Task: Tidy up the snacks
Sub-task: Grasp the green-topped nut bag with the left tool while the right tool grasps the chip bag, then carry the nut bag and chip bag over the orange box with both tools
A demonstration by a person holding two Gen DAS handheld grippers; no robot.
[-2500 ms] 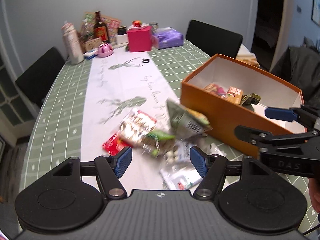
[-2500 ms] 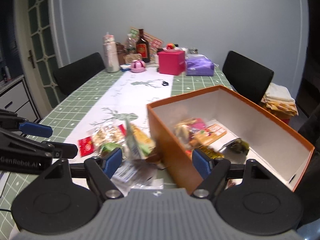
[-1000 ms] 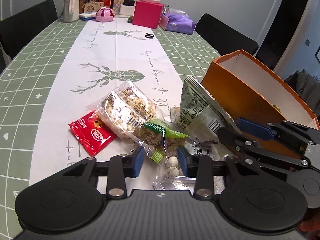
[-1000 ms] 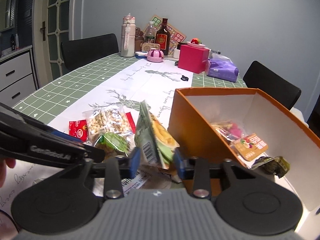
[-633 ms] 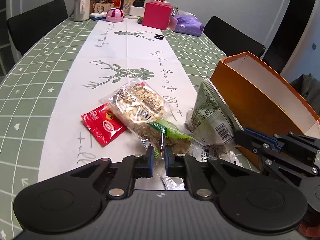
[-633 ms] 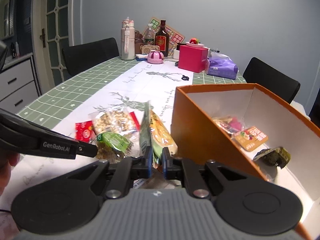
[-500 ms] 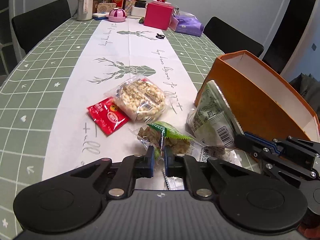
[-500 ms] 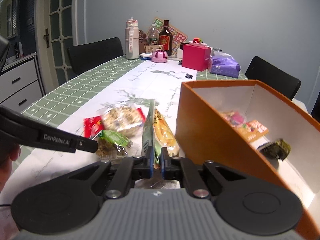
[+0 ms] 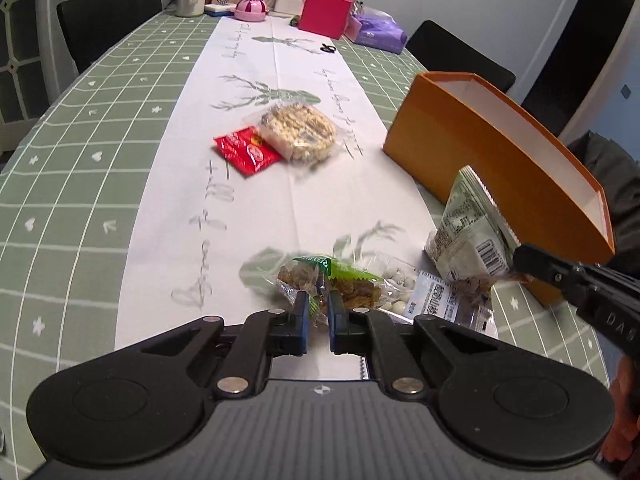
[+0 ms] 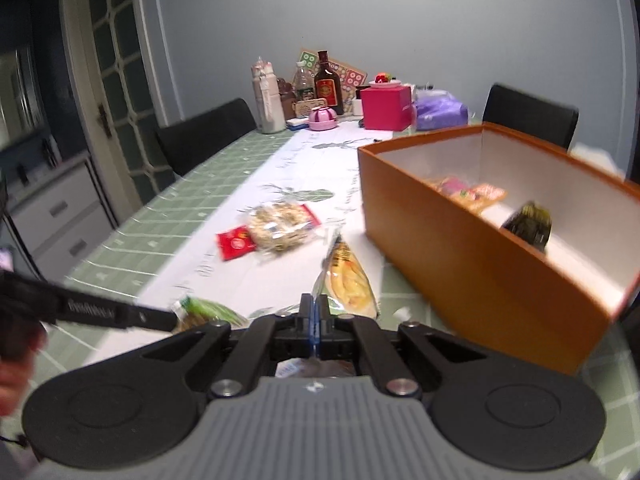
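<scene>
Left wrist view: low in the frame's centre, your left gripper [image 9: 318, 307] is clenched on a green-topped nut packet [image 9: 334, 280]. At lower right your right gripper [image 9: 520, 261] pinches a pale green snack bag [image 9: 472, 232], beside the orange box [image 9: 492, 152] at right. A red sachet [image 9: 246, 151] and a clear cracker pack [image 9: 298, 132] lie together above centre.

Right wrist view: at bottom centre, your right gripper [image 10: 316, 312] is clamped on the snack bag [image 10: 348, 280]. The orange box [image 10: 460, 256] fills the right side, snacks inside.

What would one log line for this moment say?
left tongs: shut on green packet | right tongs: shut on pale bag | box: open
</scene>
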